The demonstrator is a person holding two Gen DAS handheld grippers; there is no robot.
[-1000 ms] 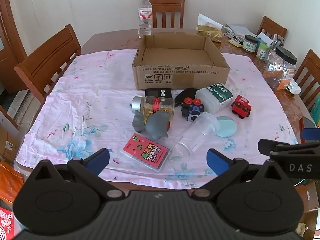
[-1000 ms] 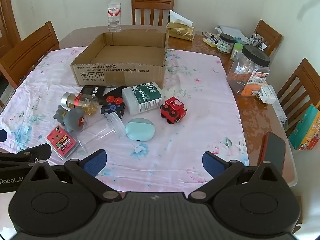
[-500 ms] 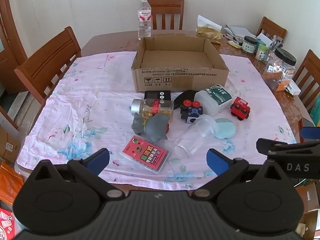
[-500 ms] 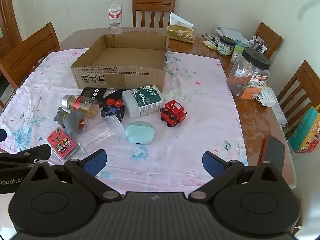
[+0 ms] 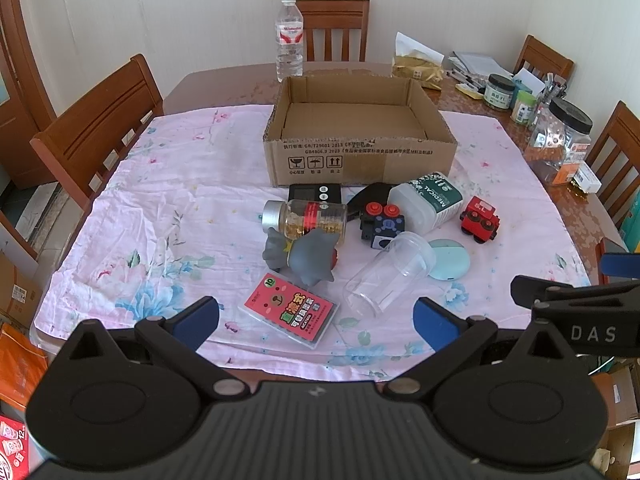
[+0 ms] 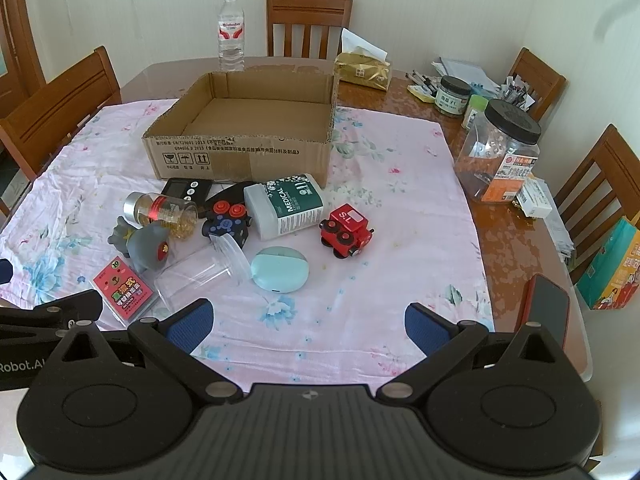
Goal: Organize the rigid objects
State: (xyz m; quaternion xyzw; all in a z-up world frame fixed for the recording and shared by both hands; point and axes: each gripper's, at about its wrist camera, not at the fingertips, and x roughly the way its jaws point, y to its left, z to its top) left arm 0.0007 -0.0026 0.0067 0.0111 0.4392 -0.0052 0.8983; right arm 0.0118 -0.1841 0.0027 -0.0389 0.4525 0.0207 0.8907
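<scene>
Both the left hand-held gripper and right hand-held gripper gape wide, holding nothing. Mid-frame on the worktop, a clear plastic jar lies tipped below the brown cardboard box, touching a round pale-blue case.

We see a home dining room: wooden chairs around a table under flowered cloth.

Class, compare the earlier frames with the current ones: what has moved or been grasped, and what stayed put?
Both open grippers, left gripper and right gripper, drew back slightly from the table, grasping nothing. The cardboard box is still empty, and the toys and bottles before it lie unmoved.
</scene>
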